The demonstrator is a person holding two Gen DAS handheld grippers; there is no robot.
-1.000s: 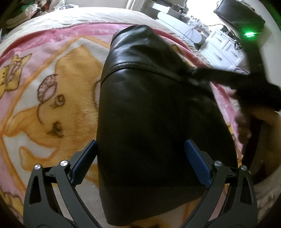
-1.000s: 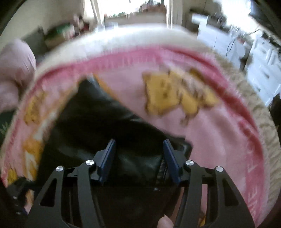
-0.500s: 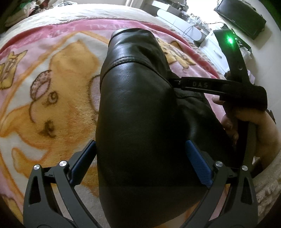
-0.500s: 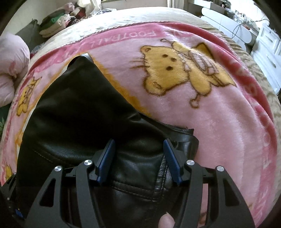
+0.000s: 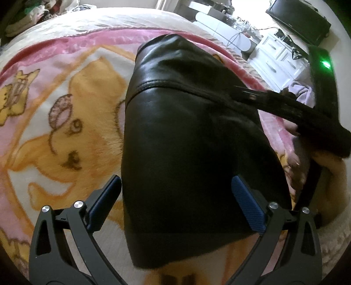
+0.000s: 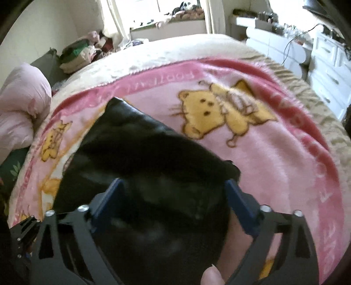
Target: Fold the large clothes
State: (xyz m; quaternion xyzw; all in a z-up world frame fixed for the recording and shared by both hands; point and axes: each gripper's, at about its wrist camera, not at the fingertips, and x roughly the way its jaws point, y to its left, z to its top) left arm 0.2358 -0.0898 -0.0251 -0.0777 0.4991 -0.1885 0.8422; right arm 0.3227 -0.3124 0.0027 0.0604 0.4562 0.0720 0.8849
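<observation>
A black leather garment (image 5: 193,153) lies folded lengthwise on a pink cartoon blanket (image 5: 65,131); it also shows in the right wrist view (image 6: 142,175). My left gripper (image 5: 175,201) is open, its blue pads spread wide over the garment's near end. My right gripper (image 6: 173,201) is open wide above the garment's right side. In the left wrist view the right gripper's body (image 5: 285,111) reaches in over the garment's right edge.
The blanket (image 6: 274,164) covers a cream bed. A pink duvet (image 6: 19,105) lies at the left. White drawers (image 5: 283,59) and a dark screen (image 5: 300,17) stand past the bed's right side. A clothes pile (image 6: 81,52) sits at the back.
My right gripper has opened wider and pulled up and back from the garment. My left gripper stays open over the near end with little movement.
</observation>
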